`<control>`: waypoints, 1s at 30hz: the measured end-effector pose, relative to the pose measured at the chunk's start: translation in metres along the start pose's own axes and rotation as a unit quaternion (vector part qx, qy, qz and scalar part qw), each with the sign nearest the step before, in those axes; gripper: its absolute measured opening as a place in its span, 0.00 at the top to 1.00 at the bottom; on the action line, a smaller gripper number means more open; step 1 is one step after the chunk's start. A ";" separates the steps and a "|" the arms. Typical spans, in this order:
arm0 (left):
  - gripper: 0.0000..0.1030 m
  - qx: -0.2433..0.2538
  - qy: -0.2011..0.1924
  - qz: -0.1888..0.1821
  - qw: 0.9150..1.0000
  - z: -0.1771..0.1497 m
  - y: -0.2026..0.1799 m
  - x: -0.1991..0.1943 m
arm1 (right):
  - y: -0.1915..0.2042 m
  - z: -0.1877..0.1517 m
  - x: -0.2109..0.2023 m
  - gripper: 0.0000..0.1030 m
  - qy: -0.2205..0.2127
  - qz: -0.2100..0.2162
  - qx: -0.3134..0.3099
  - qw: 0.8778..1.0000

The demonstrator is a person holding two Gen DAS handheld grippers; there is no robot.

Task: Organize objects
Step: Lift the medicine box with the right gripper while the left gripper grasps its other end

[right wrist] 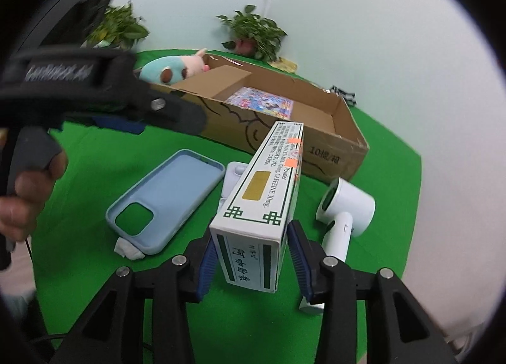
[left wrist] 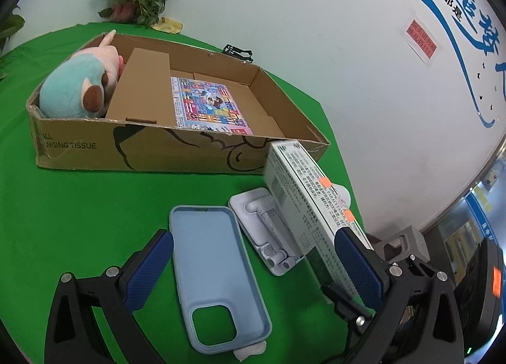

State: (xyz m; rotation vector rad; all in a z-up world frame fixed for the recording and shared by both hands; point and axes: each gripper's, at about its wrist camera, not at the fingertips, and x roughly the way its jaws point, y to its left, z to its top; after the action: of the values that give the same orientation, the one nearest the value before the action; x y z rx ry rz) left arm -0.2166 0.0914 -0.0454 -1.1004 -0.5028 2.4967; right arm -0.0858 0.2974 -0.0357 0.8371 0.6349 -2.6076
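Right gripper jaws narrowed onto the near end of the medicine box; left pad touching, right pad contact unclear. Box tilted above the green counter. Left gripper jaws wide, straddling the blue phone case. Beside it: white folding stand; hair dryer right. Farther back: cardboard tray holding plush toy and puzzle card.

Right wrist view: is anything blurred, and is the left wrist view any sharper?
Right wrist view: the left gripper and hand at the left edge are smeared, while the medicine box is readable. Left wrist view: sharp throughout, the phone case crisp, with fisheye bending toward the rim.
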 end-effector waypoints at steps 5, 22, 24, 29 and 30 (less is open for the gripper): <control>0.00 -0.002 0.009 -0.008 1.000 0.003 0.001 0.004 | 0.040 -0.001 -0.009 0.59 -0.032 0.014 -0.102 0.994; 0.06 -0.027 0.070 -0.021 0.997 -0.019 0.019 0.023 | -0.008 0.016 -0.010 0.27 0.000 0.195 0.104 0.975; 0.09 -0.034 0.079 -0.032 0.996 -0.022 0.020 0.026 | -0.006 0.015 -0.005 0.27 0.016 0.179 0.108 0.978; 0.15 -0.055 0.102 -0.052 0.992 -0.027 0.025 0.039 | 0.001 0.011 0.013 0.27 0.050 0.162 0.119 0.978; 0.16 -0.058 0.105 -0.056 0.991 -0.028 0.025 0.041 | 0.001 0.010 0.017 0.27 0.055 0.159 0.120 0.978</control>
State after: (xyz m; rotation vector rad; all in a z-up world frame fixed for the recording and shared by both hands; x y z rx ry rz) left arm -0.2258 0.0929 -0.1002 -1.3235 -0.6349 2.2477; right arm -0.1033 0.2886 -0.0386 1.0643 0.1924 -2.3840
